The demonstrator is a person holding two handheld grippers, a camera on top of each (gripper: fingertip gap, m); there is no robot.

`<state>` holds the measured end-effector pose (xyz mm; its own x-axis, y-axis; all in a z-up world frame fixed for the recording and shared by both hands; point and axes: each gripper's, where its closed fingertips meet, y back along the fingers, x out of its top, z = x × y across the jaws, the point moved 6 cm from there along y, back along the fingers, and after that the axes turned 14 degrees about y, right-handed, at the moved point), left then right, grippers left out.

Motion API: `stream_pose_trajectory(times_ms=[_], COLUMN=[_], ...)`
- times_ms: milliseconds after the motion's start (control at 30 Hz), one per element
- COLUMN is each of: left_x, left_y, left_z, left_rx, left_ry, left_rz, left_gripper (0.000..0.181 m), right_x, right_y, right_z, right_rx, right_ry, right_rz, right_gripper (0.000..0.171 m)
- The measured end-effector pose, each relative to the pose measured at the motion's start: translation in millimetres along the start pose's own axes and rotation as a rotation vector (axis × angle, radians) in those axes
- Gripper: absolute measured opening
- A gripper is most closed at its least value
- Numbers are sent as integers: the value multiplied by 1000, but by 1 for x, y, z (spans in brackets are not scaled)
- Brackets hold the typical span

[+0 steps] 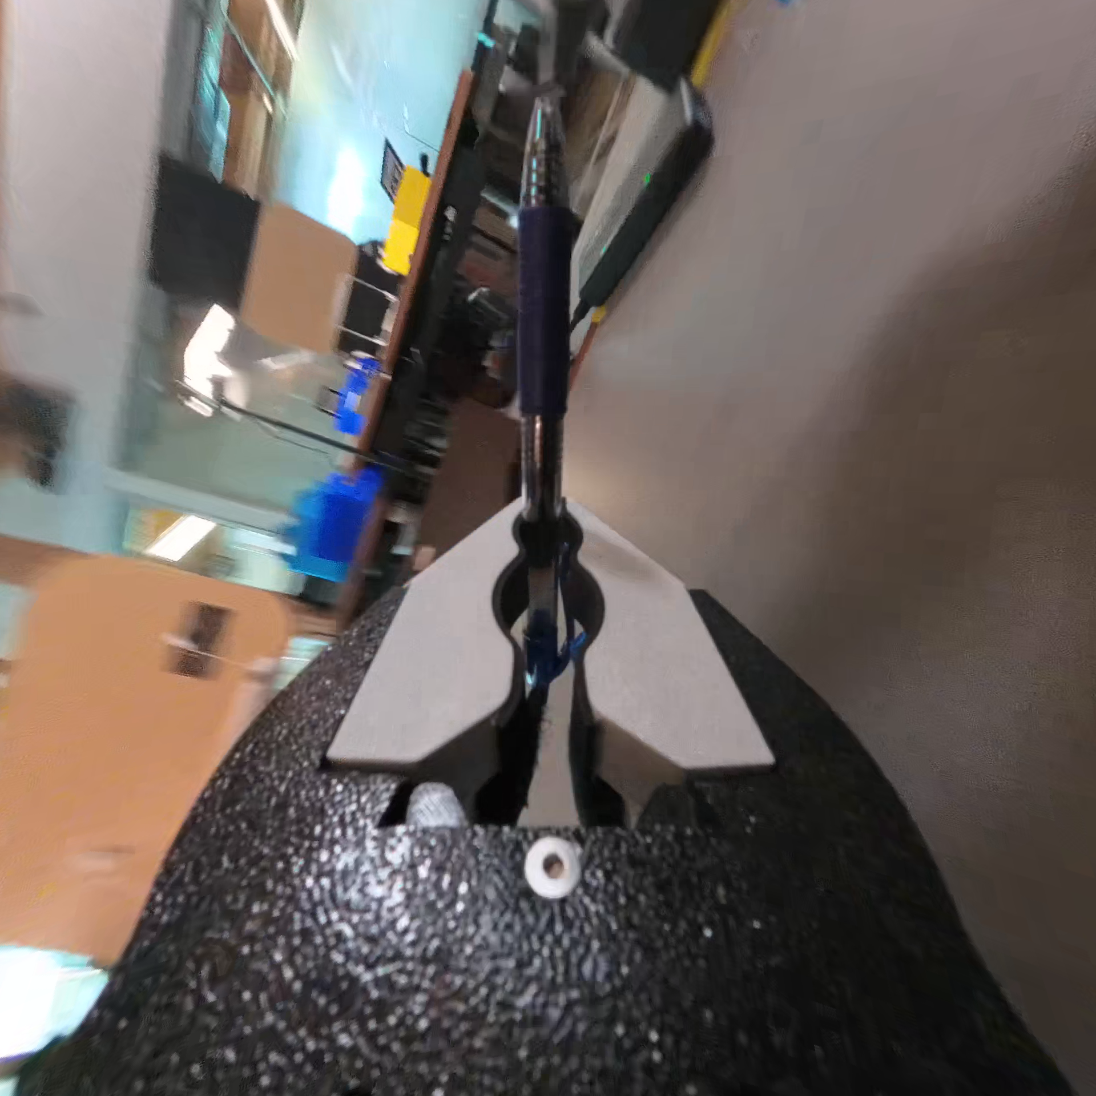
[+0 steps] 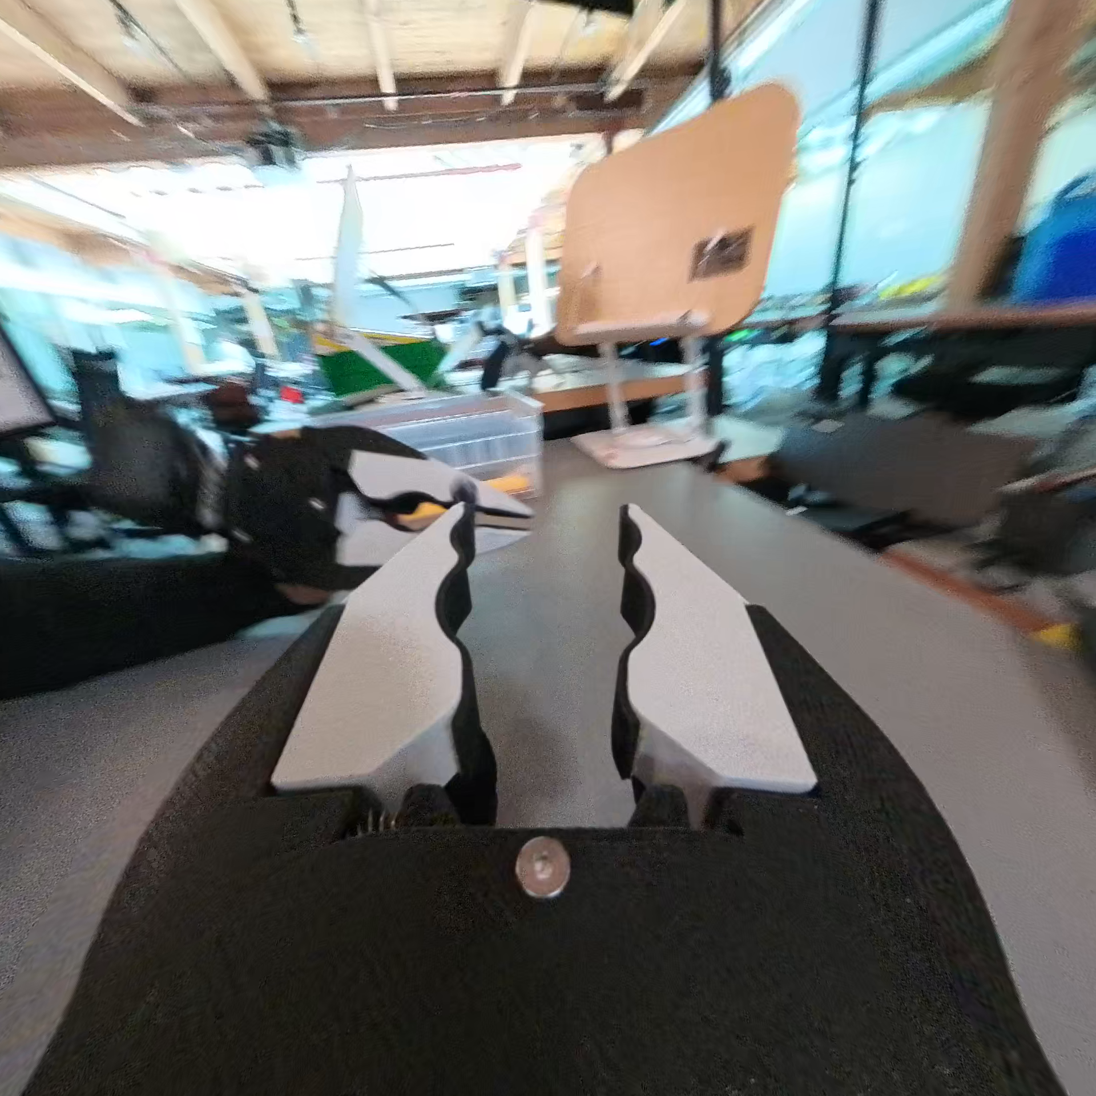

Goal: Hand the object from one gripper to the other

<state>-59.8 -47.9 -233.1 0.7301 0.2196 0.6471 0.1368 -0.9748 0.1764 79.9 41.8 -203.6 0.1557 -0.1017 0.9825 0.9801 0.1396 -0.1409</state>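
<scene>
My left gripper [image 1: 541, 511] is shut on a pen [image 1: 542, 308] with a dark blue grip and a silver metal tip. The pen sticks straight out ahead of the grey fingers [image 1: 439, 640], held near its rear end. The left wrist view is rolled sideways, with the grey table [image 1: 860, 474] on the right. My right gripper [image 2: 542, 516] is open and empty, held low over the grey table [image 2: 771, 623]. The left gripper [image 2: 504, 511] also shows in the right wrist view, just left of and beyond my left fingertip, with a dark round end of the pen [image 2: 463, 490] showing at it.
A clear plastic box [image 2: 474, 433] stands on the table behind the left gripper. A wooden board on a white stand [image 2: 670, 219] stands at the table's far end. A black device with a green light [image 1: 646, 196] lies near the table edge. Both views are motion-blurred.
</scene>
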Motion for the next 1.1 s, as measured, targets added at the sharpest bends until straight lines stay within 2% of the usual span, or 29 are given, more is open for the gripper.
stream_pose_trajectory(times_ms=[100, 233, 300, 367, 467, 600, 700, 767, 833, 900, 967, 1000, 1033, 1100], left_x=[6, 16, 18, 17, 16, 12, 15, 20, 23, 22, 16, 15, 14, 14], left_y=[3, 7, 9, 13, 21, 33, 37, 34, 27, 21, 17, 19, 20, 23], left_z=[-8, -16, -15, -8, 8, 35, 45, 39, 24, 2, -15, -20, -22, -21], left_rx=[-219, -580, -792, -1032, -1308, -1551, -1659, -1666, -1567, -1409, -1152, -1014, -862, -586], left_ry=[491, 1031, 1243, 1403, 1560, 1566, 1572, 1614, 1645, 1642, 1542, 1421, 1261, 929], left_rz=[78, 188, 168, 72, -91, -307, -299, -197, -25, 165, 299, 347, 366, 331], left_gripper=[4, 3, 4, 4, 4, 4, 4, 10, 53, 86, 119, 127, 127, 115], right_x=[3, -1, -5, -8, -12, -21, -26, -29, -29, -26, -25, -26, -26, -28], right_y=[0, -16, -22, -28, -38, -49, -49, -48, -44, -39, -34, -32, -31, -31], right_z=[-2, -22, -30, -40, -56, -69, -70, -63, -51, -39, -28, -24, -22, -20], right_rx=[-152, -240, -295, -309, -272, -221, -207, -223, -267, -321, -369, -373, -376, -377], right_ry=[262, 656, 892, 1123, 1320, 1462, 1528, 1505, 1420, 1304, 1185, 1141, 1110, 1099], right_rz=[-27, -124, -194, -240, -241, -290, -320, -375, -425, -454, -482, -494, -501, -515], right_gripper=[48, 50, 53, 54, 56, 53, 24, 17, 11, 10, 9, 10, 10, 10])
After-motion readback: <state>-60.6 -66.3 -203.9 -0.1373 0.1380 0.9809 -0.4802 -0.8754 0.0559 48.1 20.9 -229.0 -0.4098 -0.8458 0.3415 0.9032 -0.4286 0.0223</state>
